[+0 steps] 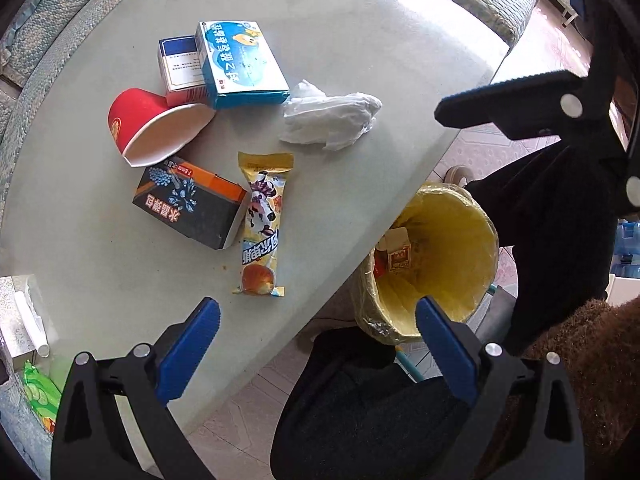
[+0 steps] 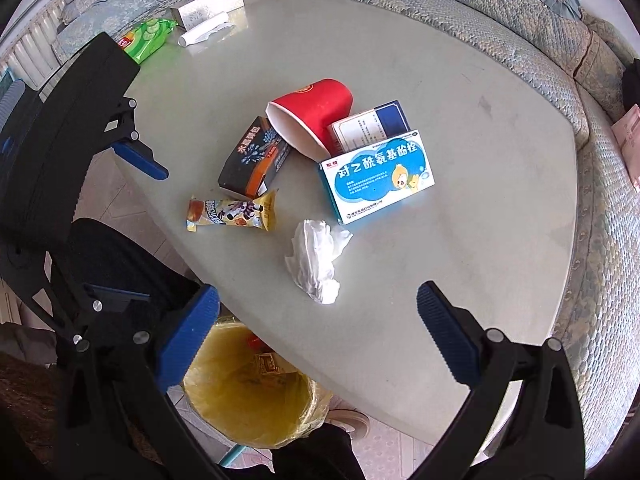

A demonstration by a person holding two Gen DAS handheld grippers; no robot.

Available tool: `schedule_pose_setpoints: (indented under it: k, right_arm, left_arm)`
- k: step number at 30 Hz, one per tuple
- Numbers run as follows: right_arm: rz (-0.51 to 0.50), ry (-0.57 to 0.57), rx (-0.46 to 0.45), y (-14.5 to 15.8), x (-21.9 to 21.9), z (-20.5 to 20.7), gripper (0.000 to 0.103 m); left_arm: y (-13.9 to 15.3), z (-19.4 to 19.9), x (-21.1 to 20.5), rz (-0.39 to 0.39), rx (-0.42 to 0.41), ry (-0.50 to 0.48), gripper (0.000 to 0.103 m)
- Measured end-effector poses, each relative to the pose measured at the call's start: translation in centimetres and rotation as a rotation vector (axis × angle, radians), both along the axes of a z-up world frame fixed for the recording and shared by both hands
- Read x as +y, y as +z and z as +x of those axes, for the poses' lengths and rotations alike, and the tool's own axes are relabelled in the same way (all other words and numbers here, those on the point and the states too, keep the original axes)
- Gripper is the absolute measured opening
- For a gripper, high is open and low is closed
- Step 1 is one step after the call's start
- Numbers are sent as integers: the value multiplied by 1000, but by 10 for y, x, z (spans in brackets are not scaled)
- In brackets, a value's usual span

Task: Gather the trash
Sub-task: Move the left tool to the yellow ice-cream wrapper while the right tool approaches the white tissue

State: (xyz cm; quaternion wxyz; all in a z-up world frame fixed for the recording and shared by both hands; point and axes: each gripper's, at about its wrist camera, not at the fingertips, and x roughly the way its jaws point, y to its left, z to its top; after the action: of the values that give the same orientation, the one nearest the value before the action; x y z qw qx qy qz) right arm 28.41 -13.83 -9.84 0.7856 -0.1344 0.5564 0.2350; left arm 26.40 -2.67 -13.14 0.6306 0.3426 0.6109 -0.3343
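**Both claws spread over the table, trash uncollected**

Count on the table (image 1: pixel 360 60): three cartons, one cup, one wrapper, one tissue. That is a blue-and-white medicine box (image 1: pixel 240 65), a smaller blue-topped box (image 1: pixel 178 65) tucked against it, and a black-and-orange box (image 1: pixel 192 206). The red paper cup (image 1: pixel 154 126) lies on its side, mouth touching the cartons. The yellow snack wrapper (image 1: pixel 262 226) lies flat just beside the black box. One crumpled white tissue (image 1: pixel 330 118) sits apart.

My left claw (image 1: pixel 318 326) is spread wide and holds nothing; the wrapper lies just ahead of its left finger. One yellow-lined bin (image 1: pixel 460 280) stands below the table edge, ahead of the right finger, with a few scraps inside.

My right claw (image 2: pixel 318 312) is likewise wide apart, empty, touching nothing. The tissue (image 2: pixel 316 260) lies directly ahead between its fingers; the bin (image 2: pixel 248 412) sits below its left finger.

Both point down at the table from above.
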Motion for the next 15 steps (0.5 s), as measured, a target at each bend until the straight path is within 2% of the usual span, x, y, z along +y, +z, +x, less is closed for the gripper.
schedule_pose_setpoints:
  k: [15]
  right_arm:
    - [-47,38,59,-52,11,19,97]
  left_arm:
    - [-41,25,-2,9,48,9,96]
